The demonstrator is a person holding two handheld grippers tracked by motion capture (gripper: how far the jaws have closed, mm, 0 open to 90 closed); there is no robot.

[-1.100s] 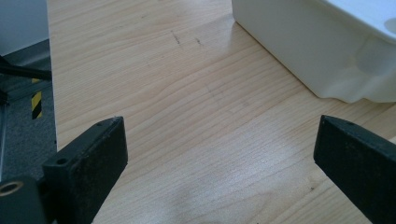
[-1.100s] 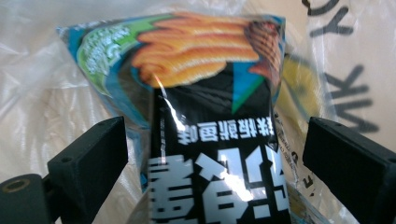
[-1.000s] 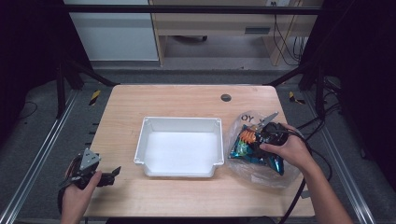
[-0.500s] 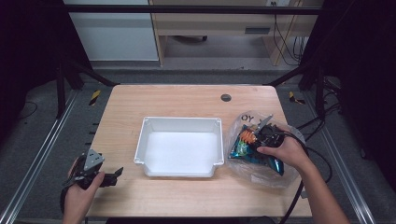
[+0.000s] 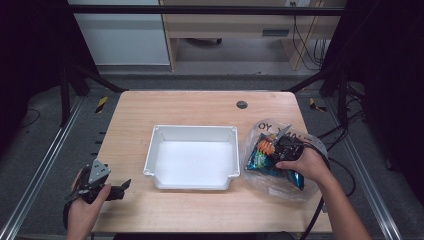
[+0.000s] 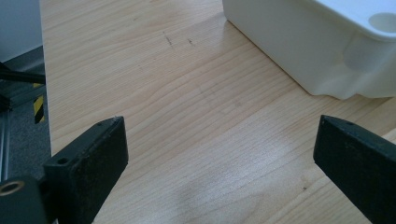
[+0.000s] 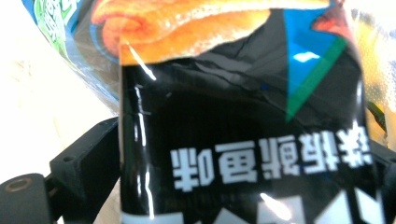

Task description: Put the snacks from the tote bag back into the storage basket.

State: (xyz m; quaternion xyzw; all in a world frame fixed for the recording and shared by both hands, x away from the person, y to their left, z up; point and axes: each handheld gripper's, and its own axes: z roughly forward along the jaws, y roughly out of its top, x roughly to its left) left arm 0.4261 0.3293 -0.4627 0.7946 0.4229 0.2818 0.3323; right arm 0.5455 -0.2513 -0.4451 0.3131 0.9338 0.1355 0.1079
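Observation:
A clear plastic bag [image 5: 280,190] of snack packets lies on the table's right side. My right gripper [image 5: 273,148] reaches into it, held by a hand. In the right gripper view a black, blue and orange snack packet [image 7: 224,116] sits close up between the two jaws of the right gripper [image 7: 243,140], which stand wide apart on either side of it. A white tray [image 5: 192,128] rests mid-table with nothing in it. My left gripper [image 5: 124,186] hovers open at the front left, over bare wood, its jaws aimed toward the tray's near corner [image 6: 299,42].
A round grommet [image 5: 242,104] is set in the wooden table [image 5: 200,107] near its far edge. Metal rails run along both sides on the floor, and cables trail off to the right. Bare wood lies between the left gripper [image 6: 224,126] and the tray.
The left hand and gripper have drifted slightly toward the table's front edge. The right hand has shifted a little inside the bag.

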